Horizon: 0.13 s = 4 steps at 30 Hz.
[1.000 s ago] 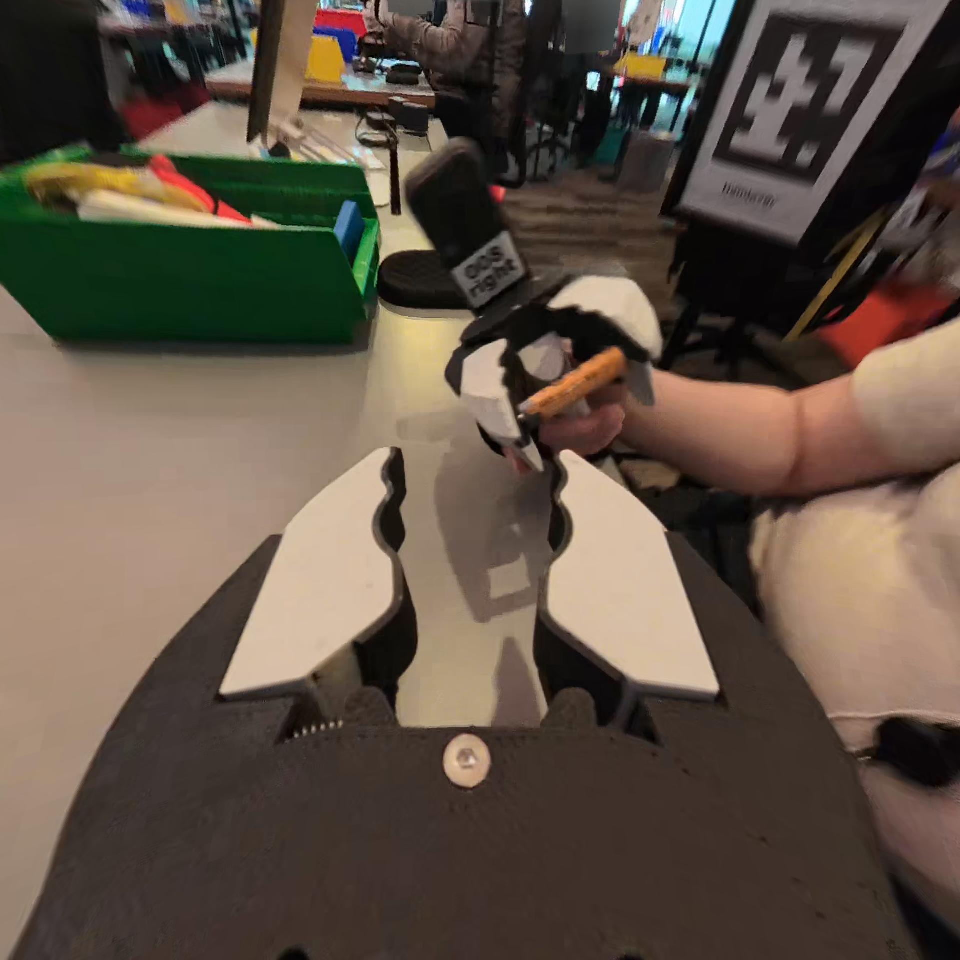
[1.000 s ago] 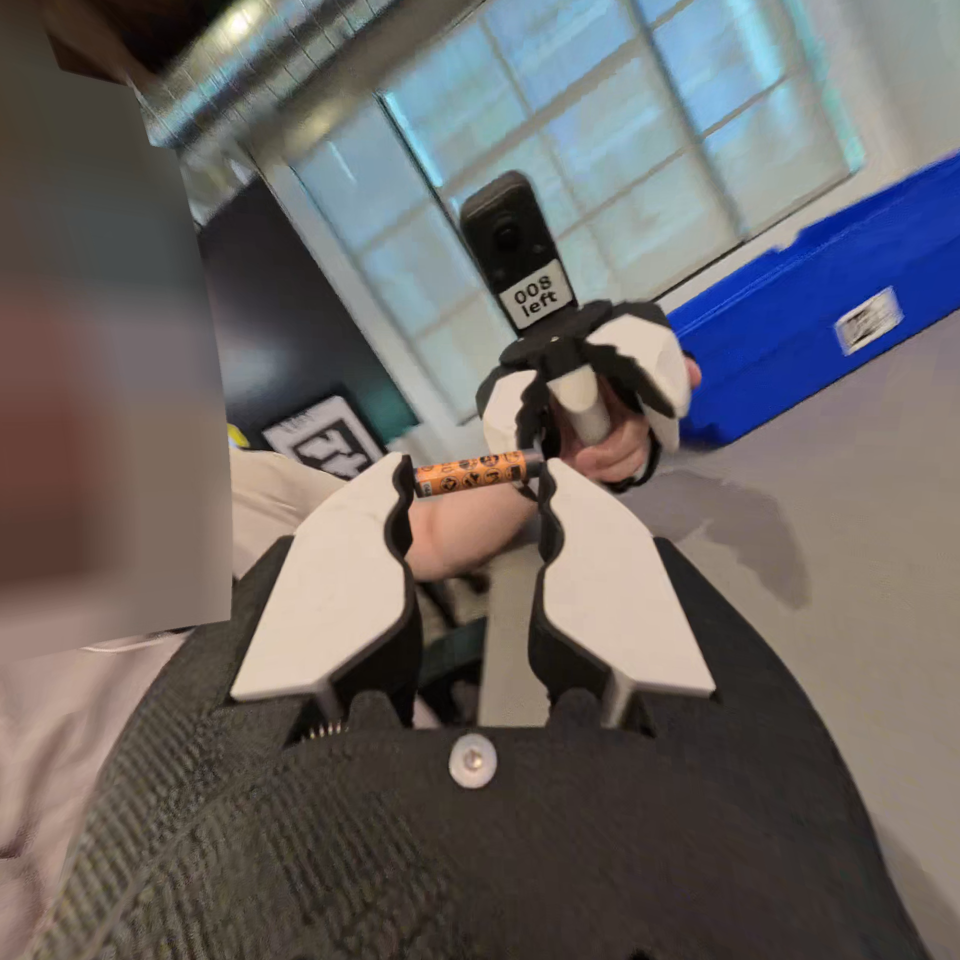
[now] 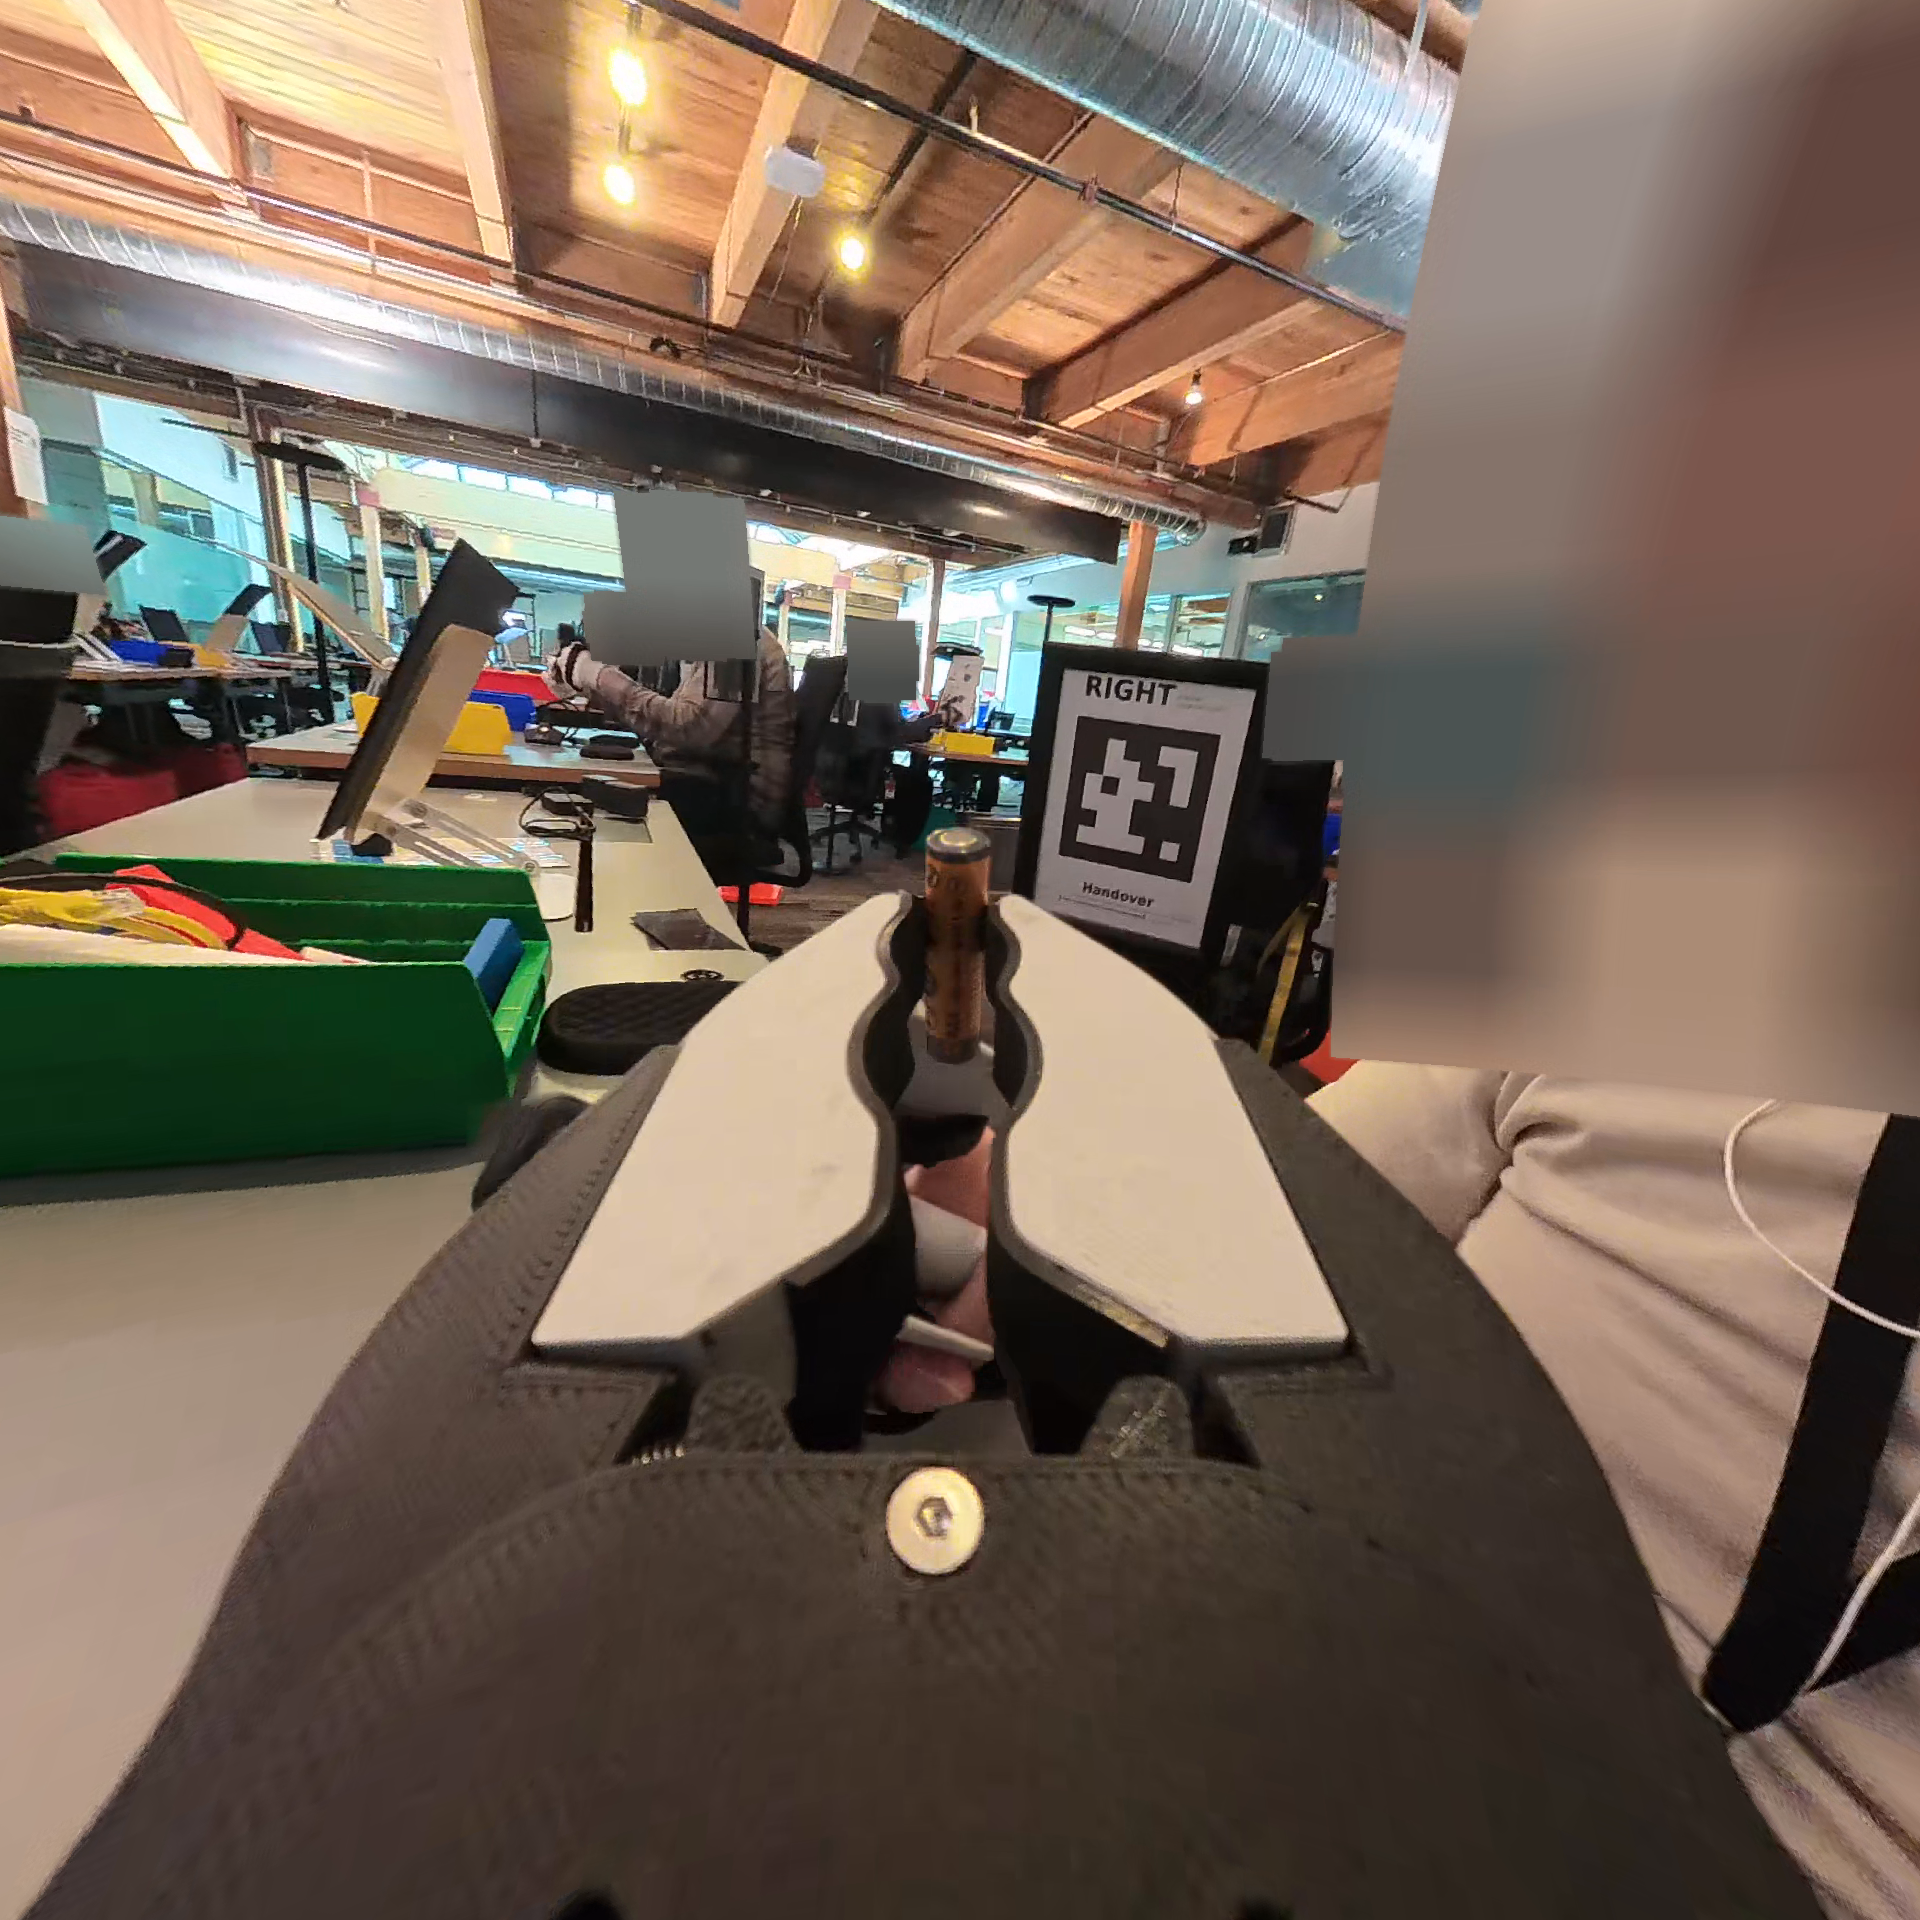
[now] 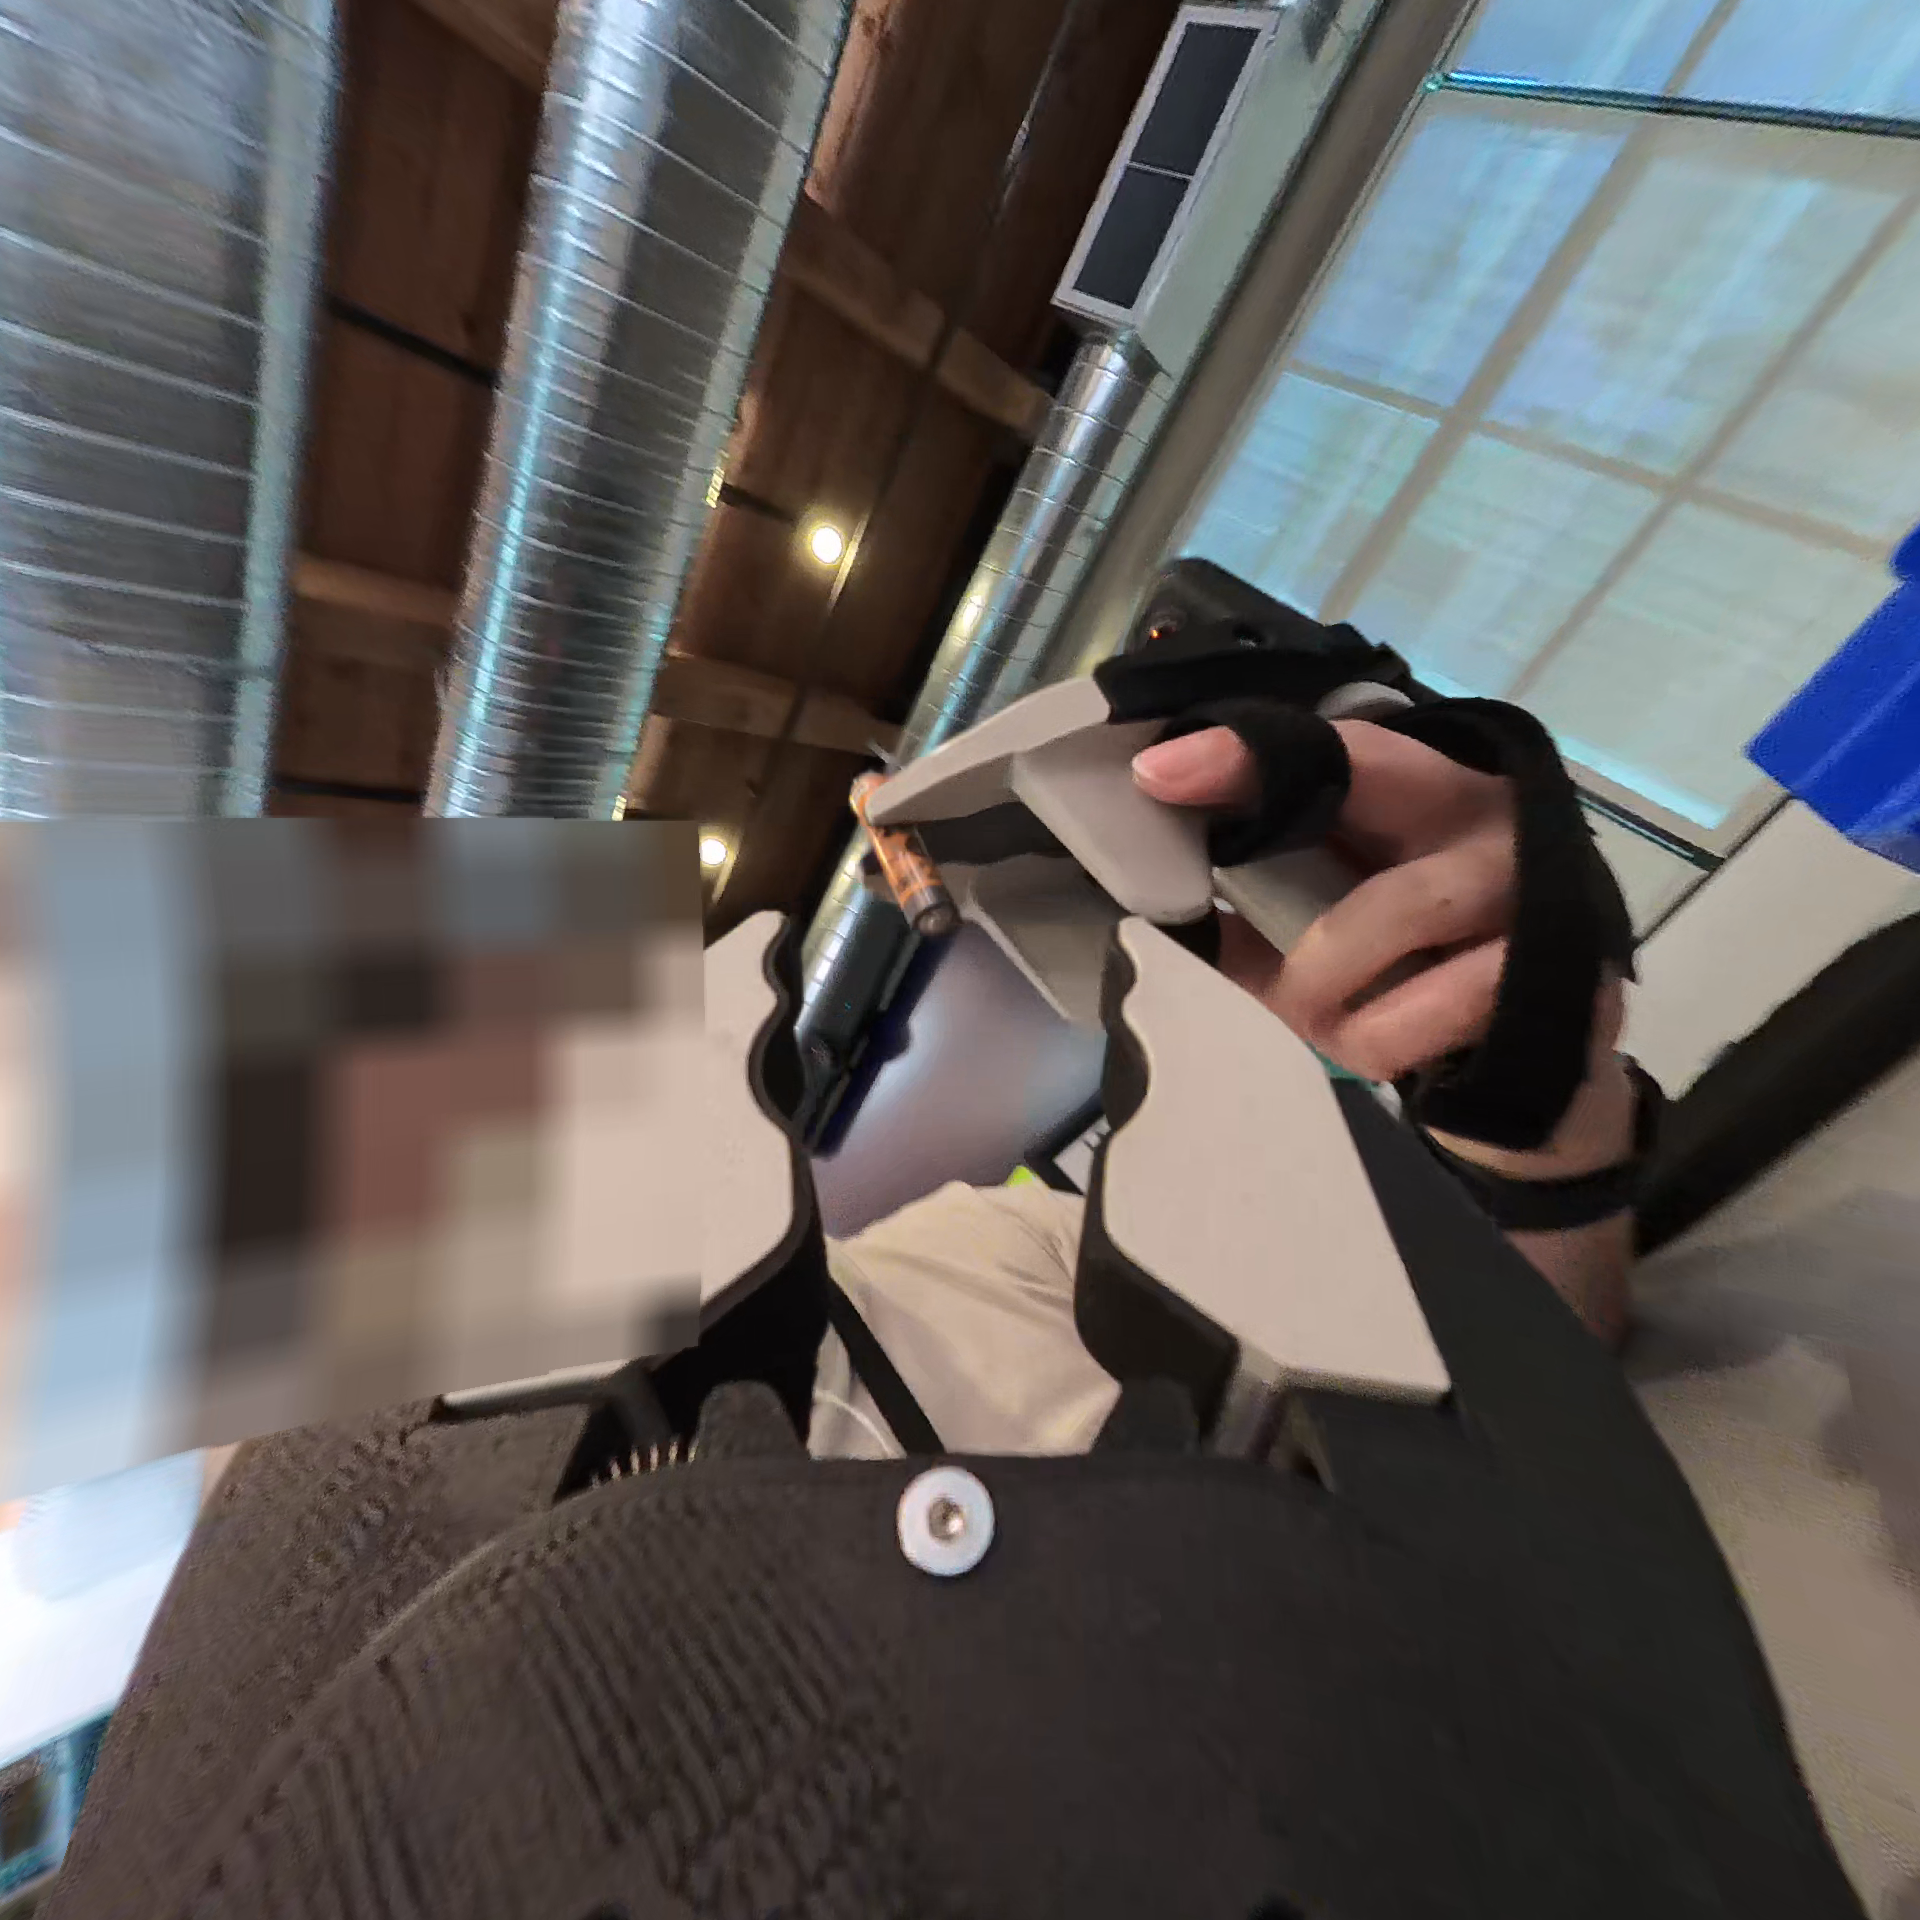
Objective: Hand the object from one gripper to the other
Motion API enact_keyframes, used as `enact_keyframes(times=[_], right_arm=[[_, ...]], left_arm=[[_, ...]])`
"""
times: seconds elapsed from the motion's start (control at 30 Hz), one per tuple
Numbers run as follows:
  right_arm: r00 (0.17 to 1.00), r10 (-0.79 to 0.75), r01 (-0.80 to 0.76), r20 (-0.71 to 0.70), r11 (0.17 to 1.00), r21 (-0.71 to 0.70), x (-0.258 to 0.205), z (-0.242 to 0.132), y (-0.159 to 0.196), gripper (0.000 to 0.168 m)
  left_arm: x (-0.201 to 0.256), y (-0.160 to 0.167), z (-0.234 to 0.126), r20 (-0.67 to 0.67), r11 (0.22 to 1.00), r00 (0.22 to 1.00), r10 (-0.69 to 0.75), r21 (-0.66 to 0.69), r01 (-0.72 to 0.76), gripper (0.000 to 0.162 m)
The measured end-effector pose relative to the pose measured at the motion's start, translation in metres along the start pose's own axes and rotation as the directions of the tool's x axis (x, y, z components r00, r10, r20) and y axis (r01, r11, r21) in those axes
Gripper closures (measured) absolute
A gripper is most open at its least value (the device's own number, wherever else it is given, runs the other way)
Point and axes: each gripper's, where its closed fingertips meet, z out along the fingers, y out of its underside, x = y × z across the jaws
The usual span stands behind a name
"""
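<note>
An orange and black battery (image 3: pixel 957 873) stands upright, pinched between the tips of my left gripper (image 3: pixel 951 912), which is shut on it and raised above the grey table (image 3: pixel 156 1351). In the right wrist view the battery (image 4: pixel 902 871) pokes out of the left gripper's grey fingers (image 4: pixel 997 748), held by a hand in a black strap. My right gripper (image 4: pixel 951 930) is open and empty, its tips just below and beside the battery. The battery's middle is hidden by the left fingers.
A green bin (image 3: pixel 260 1039) with coloured items sits on the table at left, a round black pad (image 3: pixel 634 1023) beside it. A black and white marker sign (image 3: pixel 1143 800) stands behind. A blue bin (image 4: pixel 1860 727) is at far right. The person's torso (image 3: pixel 1662 1299) is close on the right. About 4 cm separates my left fingertips from my right.
The battery has passed from my right gripper to my left. The left gripper, open before, has shut on it and lifted; the right gripper has let go and opened.
</note>
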Motion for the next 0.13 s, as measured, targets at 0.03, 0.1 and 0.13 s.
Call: enact_keyframes(times=[0.03,0.1,0.13], right_arm=[[1.0,0.013,-0.014,0.019,1.0,0.017,0.0006,0.0051,-0.0017,0.115],[0.999,0.016,-0.017,0.044,1.0,0.02,0.0012,0.0112,-0.0024,0.123],[0.998,0.013,-0.013,0.054,1.0,0.004,0.0006,0.0123,-0.0011,0.126]], left_arm=[[0.0004,0.0012,0.0007,0.001,1.0,1.0,0.008,-0.004,-0.008,0.152],[0.0018,-0.0011,0.0008,-0.006,1.0,1.0,0.008,0.012,-0.008,0.152],[0.0019,-0.0024,0.0,-0.006,1.0,1.0,0.008,0.015,-0.008,0.152]])
